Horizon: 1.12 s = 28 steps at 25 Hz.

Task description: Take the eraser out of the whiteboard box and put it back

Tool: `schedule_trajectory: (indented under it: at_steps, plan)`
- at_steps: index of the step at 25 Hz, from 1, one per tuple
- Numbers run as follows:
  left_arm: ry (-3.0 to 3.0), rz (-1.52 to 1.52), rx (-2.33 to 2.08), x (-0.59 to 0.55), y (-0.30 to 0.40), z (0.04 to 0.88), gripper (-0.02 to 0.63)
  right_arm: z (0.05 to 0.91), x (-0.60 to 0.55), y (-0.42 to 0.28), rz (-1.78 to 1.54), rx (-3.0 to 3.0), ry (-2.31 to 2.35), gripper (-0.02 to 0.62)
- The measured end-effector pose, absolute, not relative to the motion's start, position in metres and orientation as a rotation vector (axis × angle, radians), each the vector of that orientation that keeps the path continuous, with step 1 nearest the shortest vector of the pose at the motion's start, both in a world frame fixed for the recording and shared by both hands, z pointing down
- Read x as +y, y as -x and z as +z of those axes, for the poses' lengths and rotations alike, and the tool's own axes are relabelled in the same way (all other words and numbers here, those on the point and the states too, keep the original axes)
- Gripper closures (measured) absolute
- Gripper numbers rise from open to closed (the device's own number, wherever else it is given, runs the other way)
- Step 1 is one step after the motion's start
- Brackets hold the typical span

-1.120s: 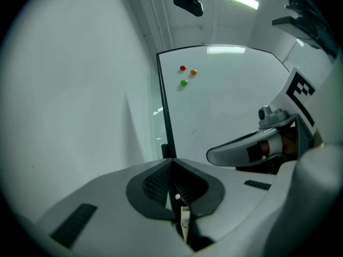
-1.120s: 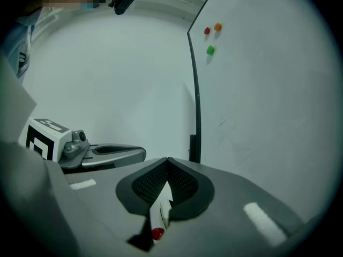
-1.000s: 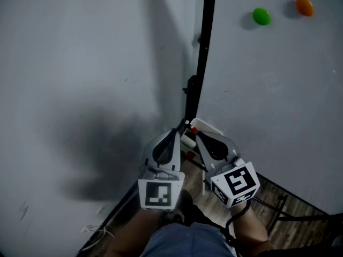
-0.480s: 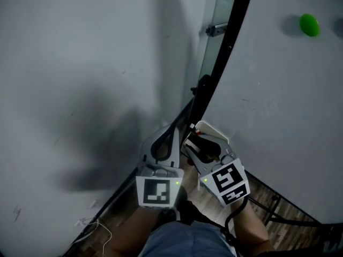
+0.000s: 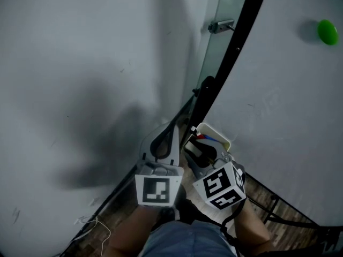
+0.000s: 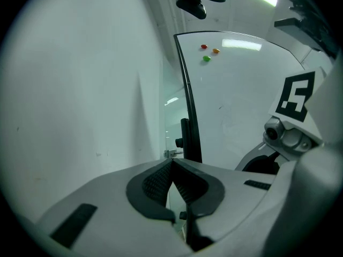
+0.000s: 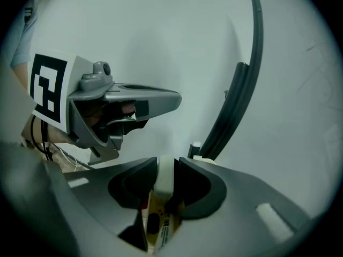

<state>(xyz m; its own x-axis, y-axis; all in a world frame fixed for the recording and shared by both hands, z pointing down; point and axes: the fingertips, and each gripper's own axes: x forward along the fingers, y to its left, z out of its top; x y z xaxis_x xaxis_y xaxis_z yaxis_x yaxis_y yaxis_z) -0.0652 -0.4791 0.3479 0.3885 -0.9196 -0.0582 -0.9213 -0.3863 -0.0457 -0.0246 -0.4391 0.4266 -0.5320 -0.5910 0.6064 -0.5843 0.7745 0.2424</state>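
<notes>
We're holding the left gripper (image 6: 171, 162) fingers pressed together. We're just spreading the right gripper (image 7: 167, 162) fingers around a white slab (image 7: 164, 176) at the whiteboard box (image 5: 218, 135).

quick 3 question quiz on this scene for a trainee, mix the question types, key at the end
1. True or false: the left gripper has its fingers apart.
2. The right gripper has its tips at: A the white box at the whiteboard's lower corner; B a table top; C a drawer.
3. What colour is the magnet seen in the head view?
Key: 1 false, they meet with nothing between. 2 A; its fingers have just been opening and stand apart, with a white edge between them. 3 green.
</notes>
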Motion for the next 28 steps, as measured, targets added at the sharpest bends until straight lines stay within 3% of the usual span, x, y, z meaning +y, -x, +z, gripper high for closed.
schedule_trajectory:
  at_steps: [28]
  plan:
    - [2.536, 0.023, 1.694, -0.473, 0.06, 0.342, 0.6, 0.404, -0.434, 0.016, -0.027, -2.309, -0.894, 0.5]
